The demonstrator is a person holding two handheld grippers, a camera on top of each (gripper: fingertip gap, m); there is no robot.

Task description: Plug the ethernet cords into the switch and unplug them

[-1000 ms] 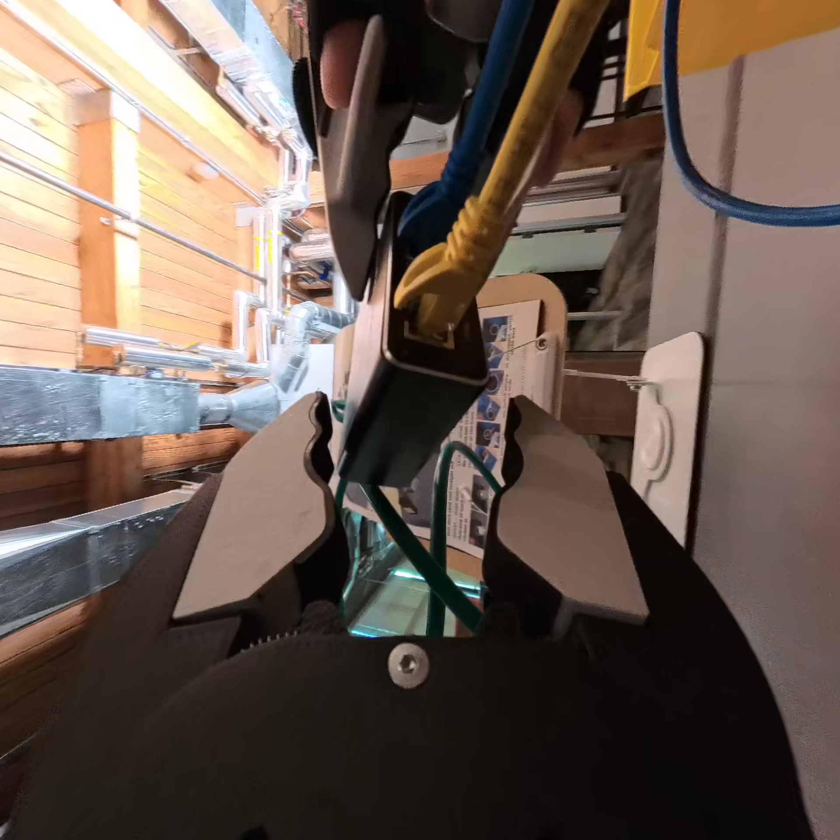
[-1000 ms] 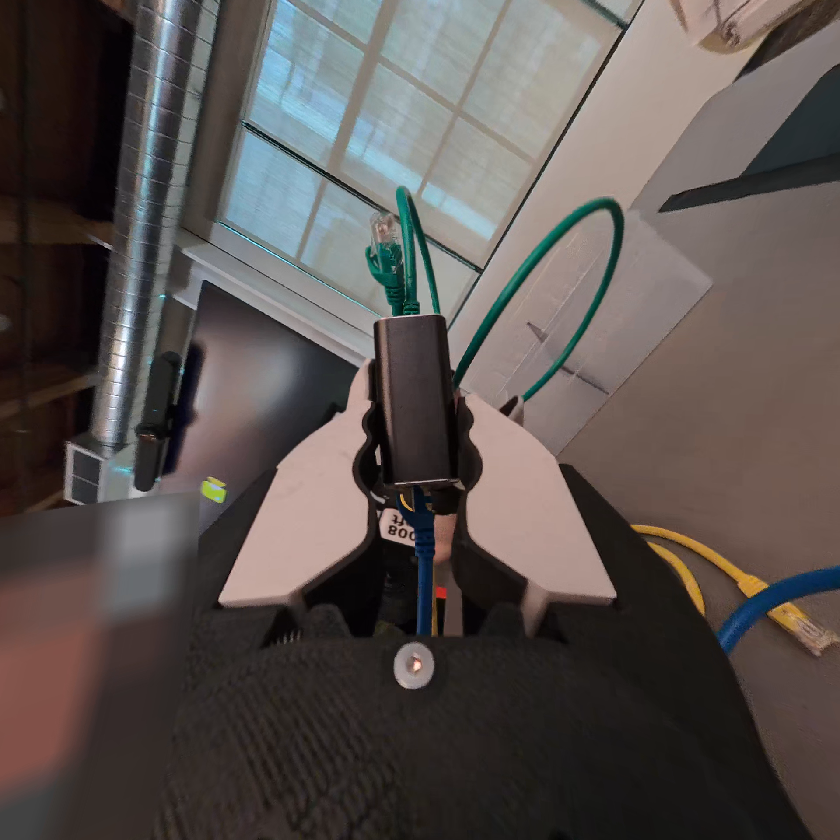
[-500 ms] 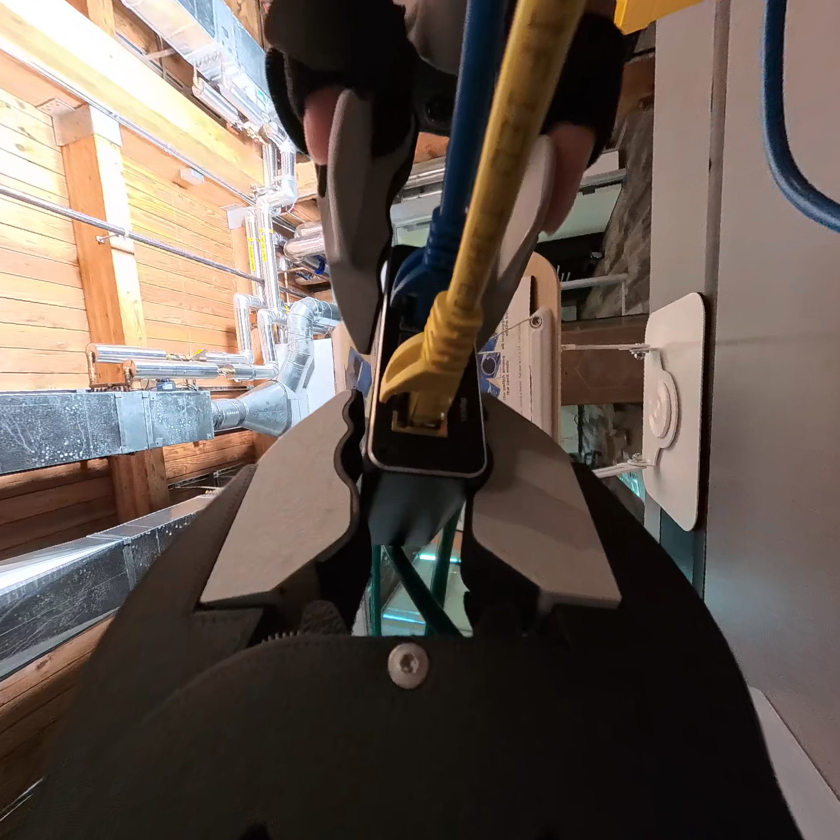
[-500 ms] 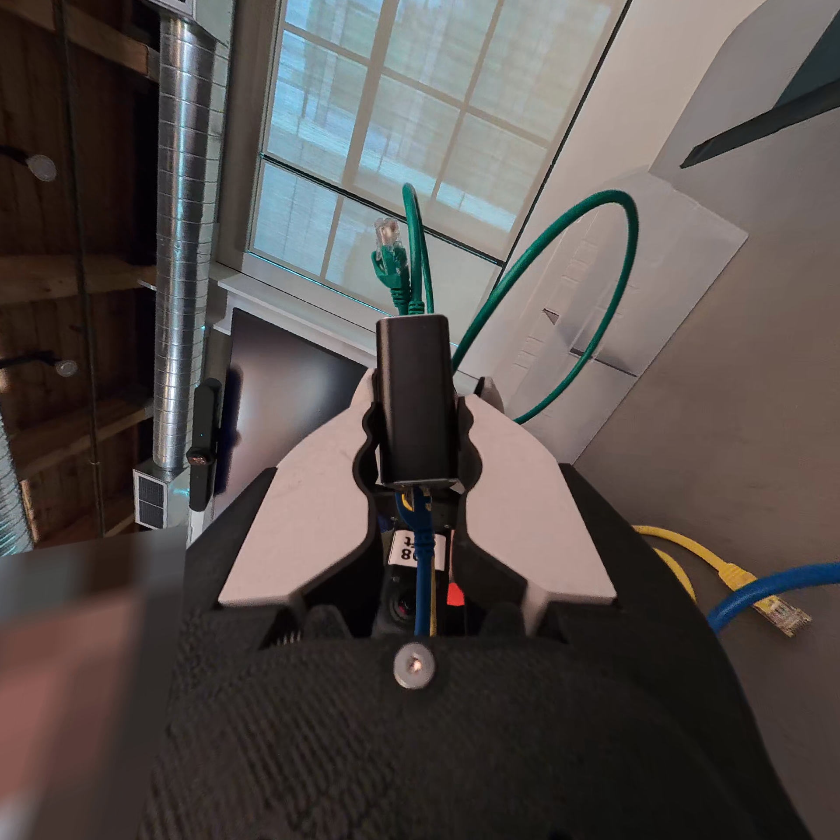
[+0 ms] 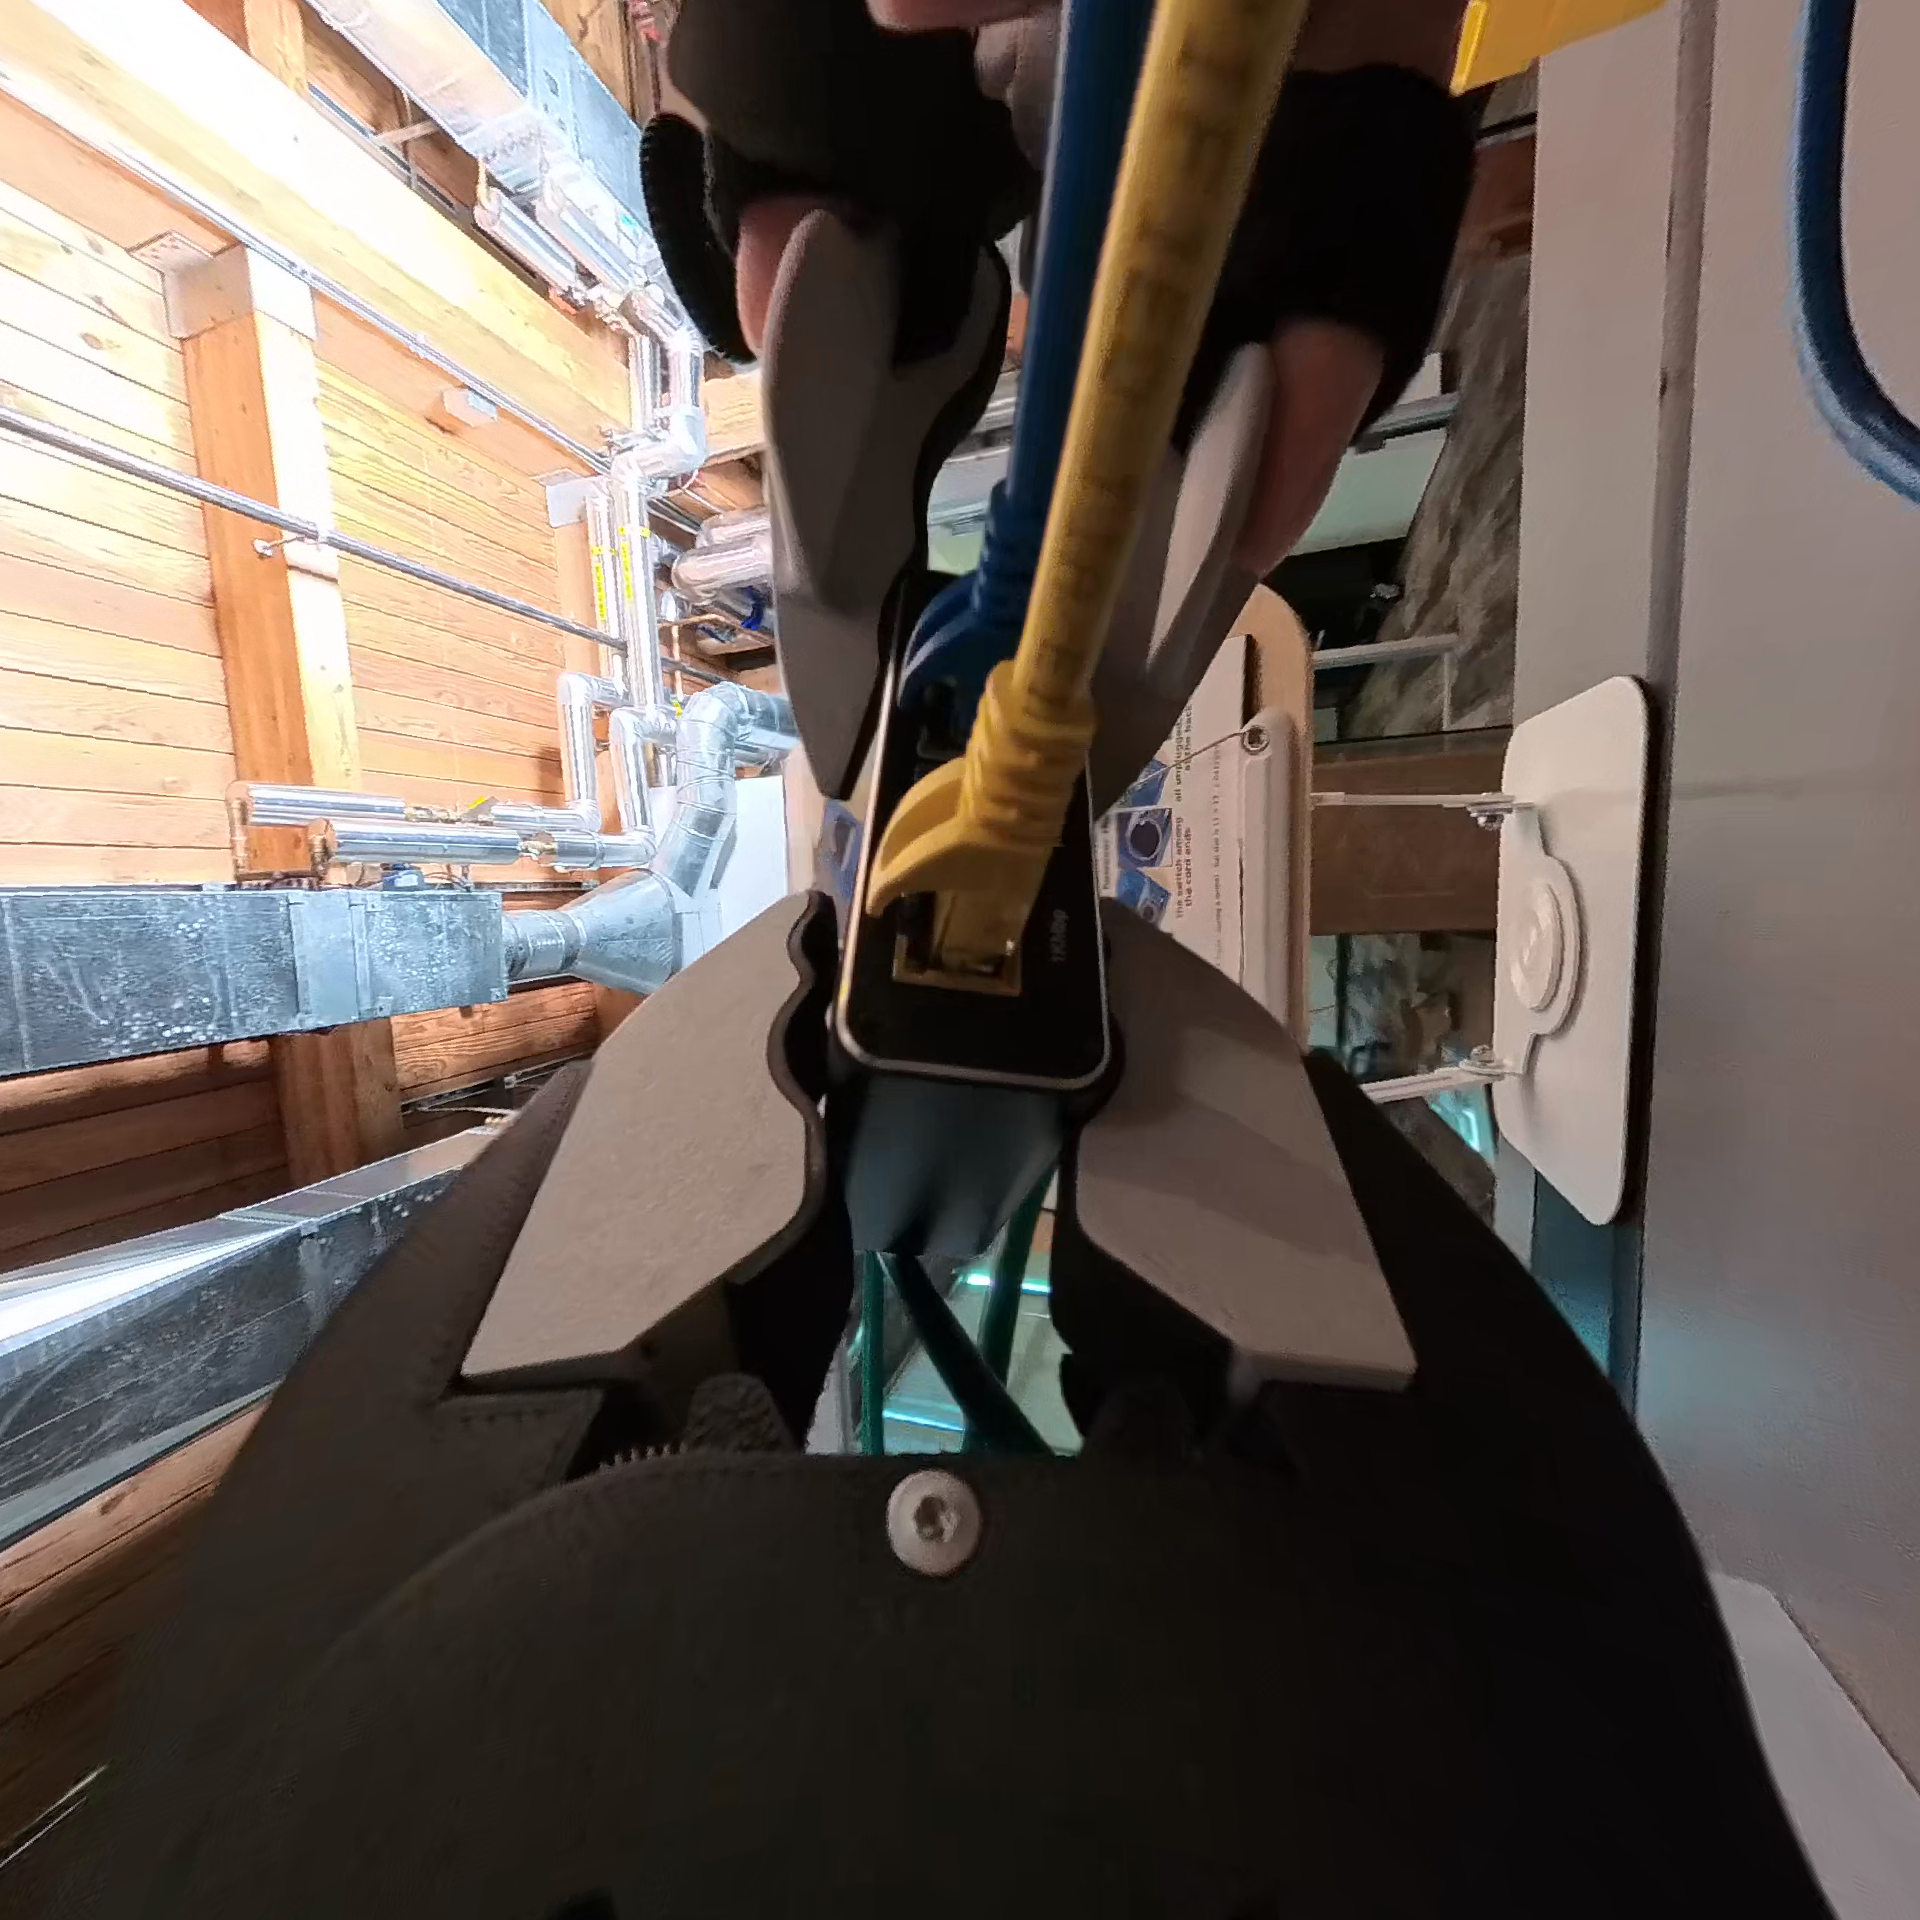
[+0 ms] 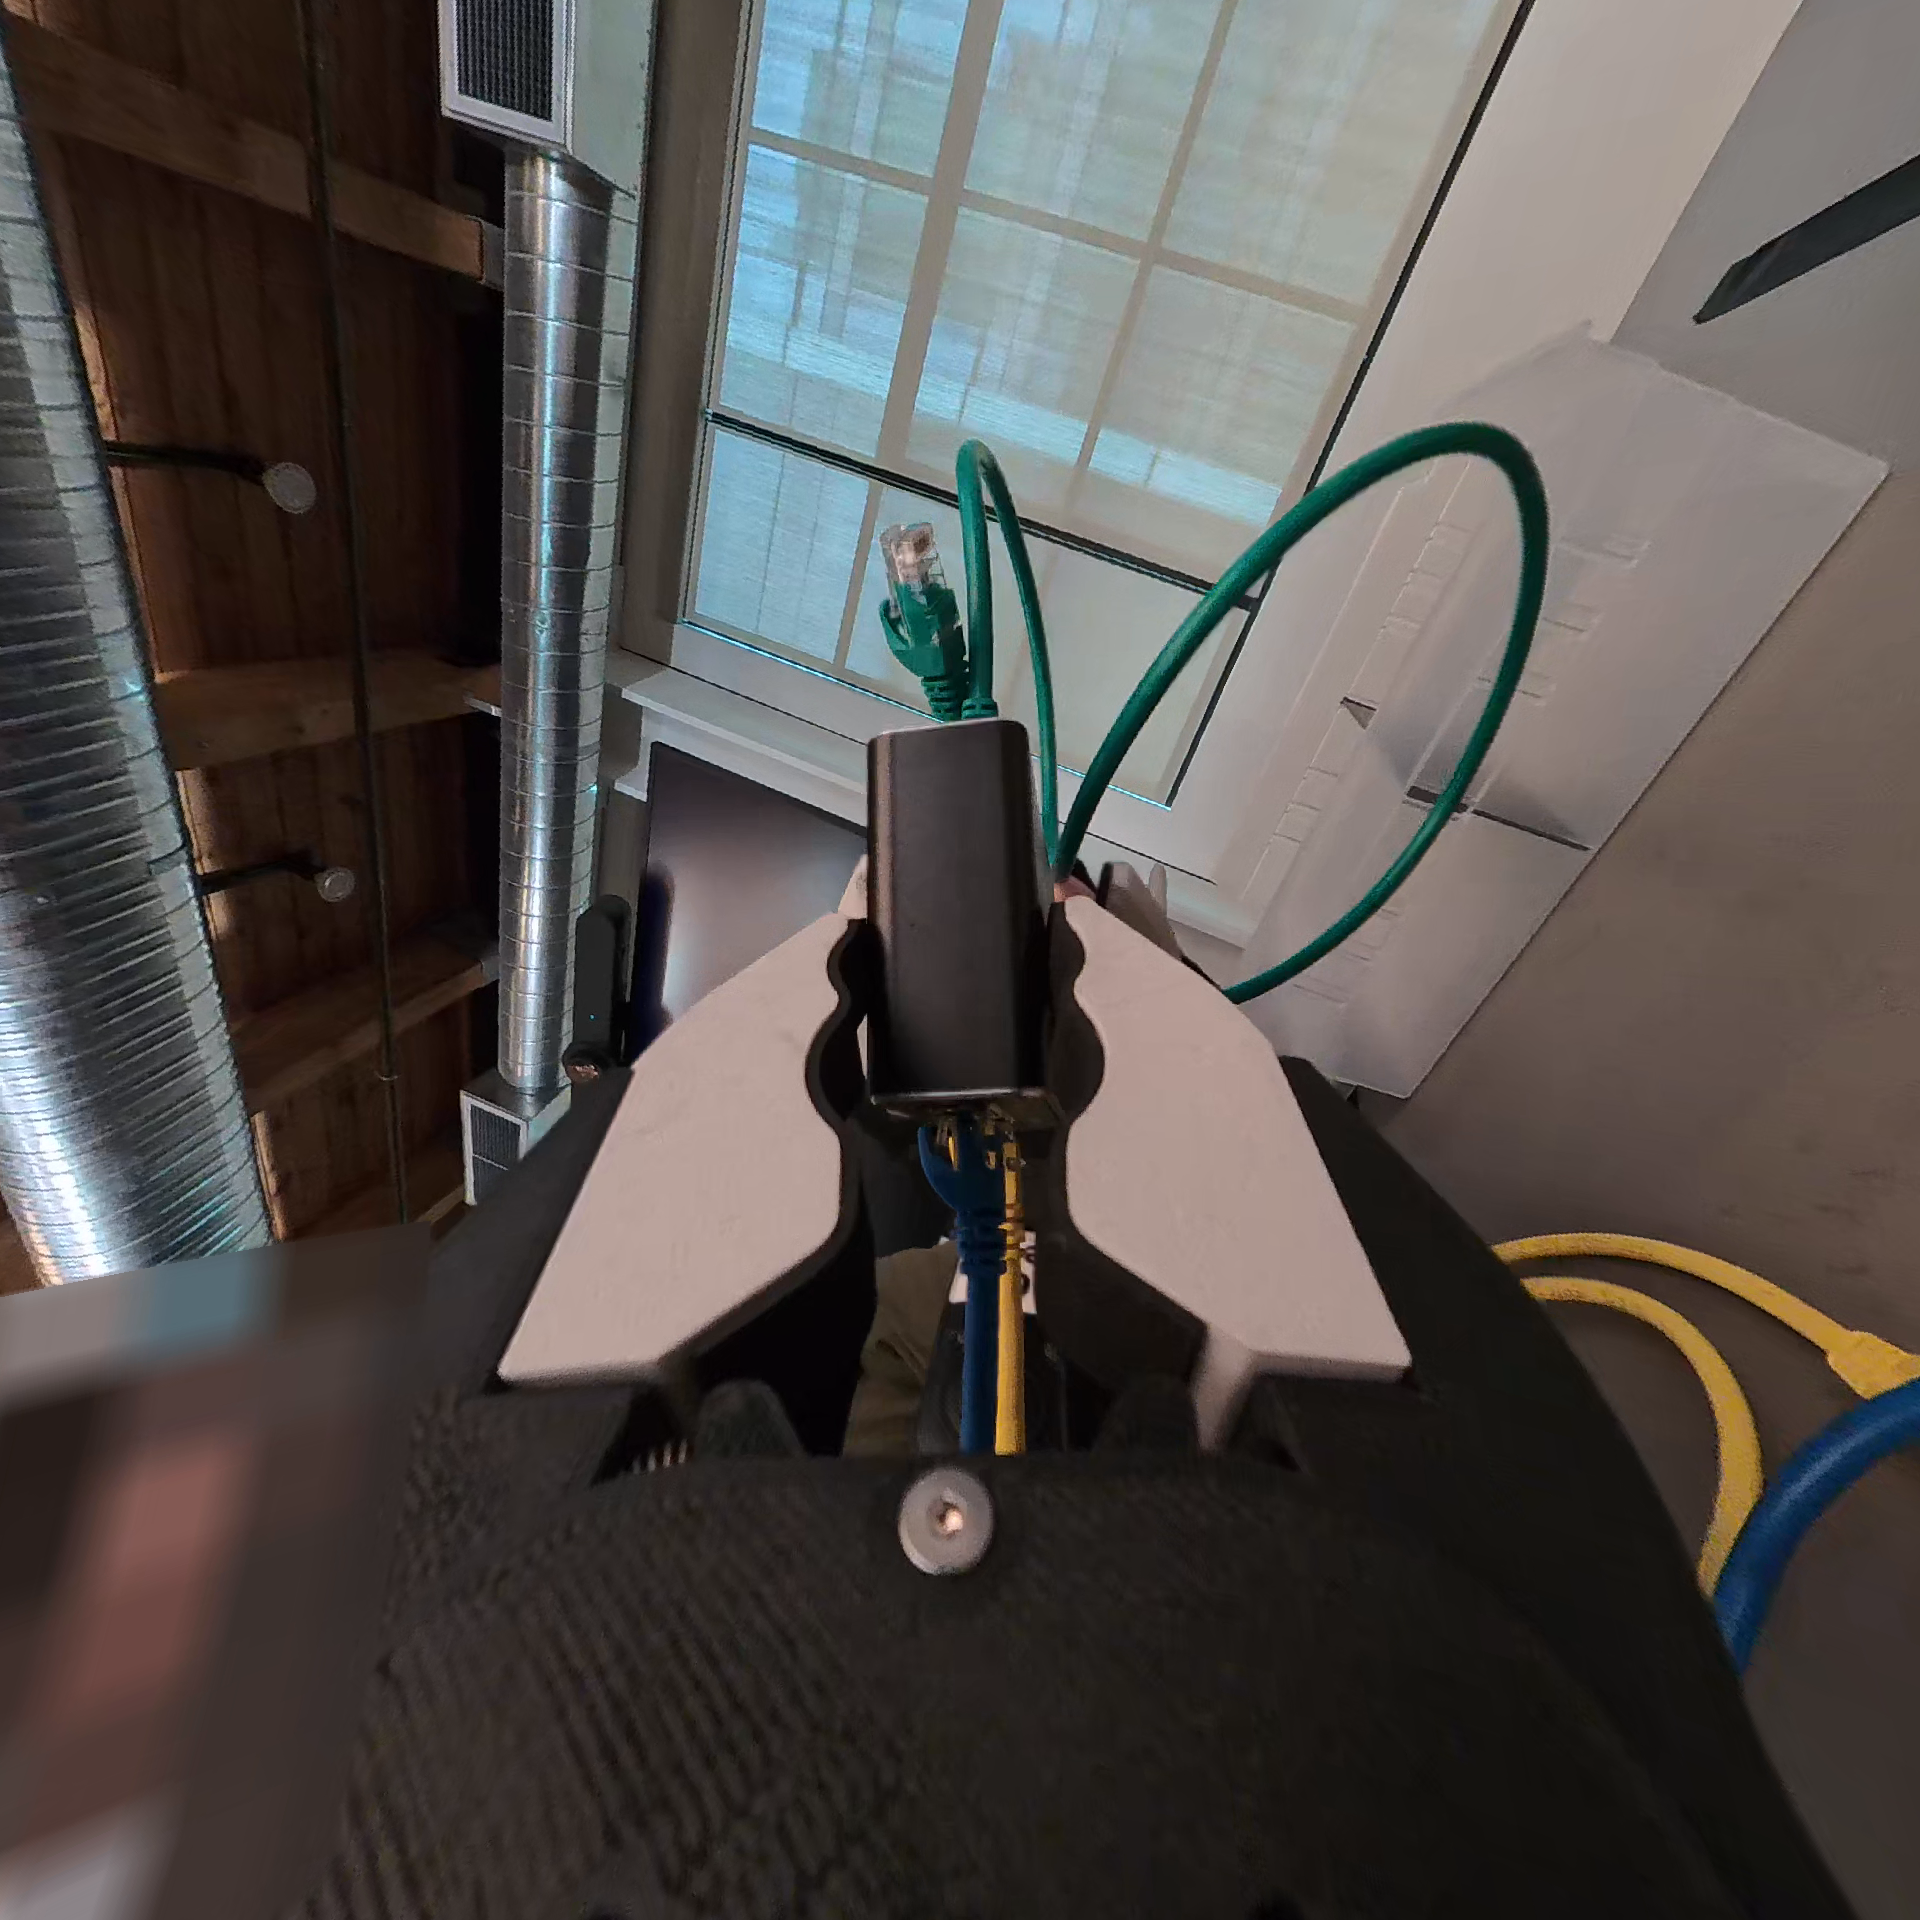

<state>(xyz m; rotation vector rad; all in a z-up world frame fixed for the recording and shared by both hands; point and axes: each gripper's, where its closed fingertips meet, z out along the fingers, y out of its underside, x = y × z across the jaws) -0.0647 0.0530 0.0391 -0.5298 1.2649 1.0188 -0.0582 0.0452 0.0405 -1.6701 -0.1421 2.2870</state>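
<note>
A small black switch (image 5: pixel 971 1023) is held in the air between both grippers. My left gripper (image 5: pixel 966 997) is shut on its near end. My right gripper (image 6: pixel 956 997) is shut on the switch (image 6: pixel 951 914) from the opposite side; its grey fingers (image 5: pixel 831 499) show at the top of the left wrist view. A yellow cord (image 5: pixel 977 821) and a blue cord (image 5: pixel 1003 582) are plugged into one face of the switch. A green cord (image 6: pixel 1299 644) comes out of the other face, loops, and its free plug (image 6: pixel 914 582) hangs loose.
The grey table (image 6: pixel 1714 1091) lies at the right, with slack yellow cord (image 6: pixel 1662 1330) and blue cord (image 6: pixel 1829 1496) on it. A clear plastic sheet (image 6: pixel 1621 644) stands behind. A white plate (image 5: pixel 1569 956) and a printed sheet (image 5: pixel 1205 831) are beyond the switch. The tips of both grippers are at nearly the same place.
My left gripper was open below the switch. It has moved up around the switch's end and closed on it. My right gripper has stayed shut on the switch.
</note>
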